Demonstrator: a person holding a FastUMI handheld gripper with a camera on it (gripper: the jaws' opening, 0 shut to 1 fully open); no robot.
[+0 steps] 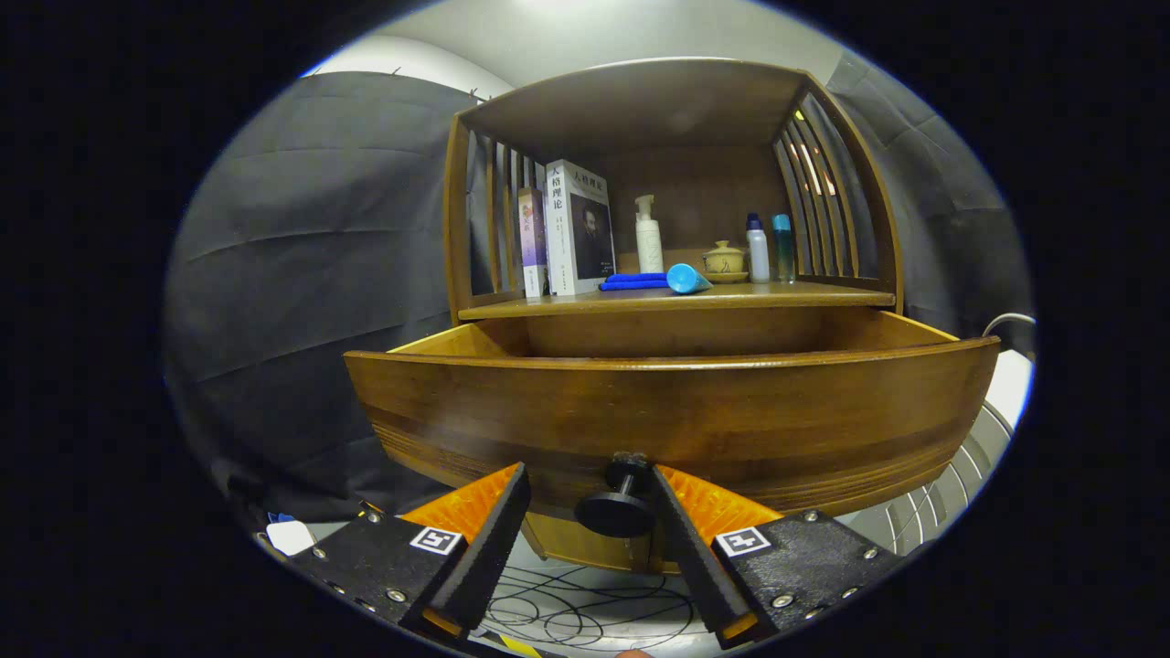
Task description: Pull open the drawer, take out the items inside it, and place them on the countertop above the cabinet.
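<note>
On the countertop point(676, 298) stand books point(574, 228) and bottles point(648, 235); the tool point(590, 512) gapes around the drawer point(676, 407) knob point(617, 507).

The drawer point(672, 402) front is dark brown wood with streaky grain, its inner walls paler yellow. Its knob point(617, 507) is black. At twelve o'clock on the worktop point(804, 294) lie a blue cloth point(633, 281), a light-blue tube point(686, 278) and a white pump bottle point(648, 236).
</note>
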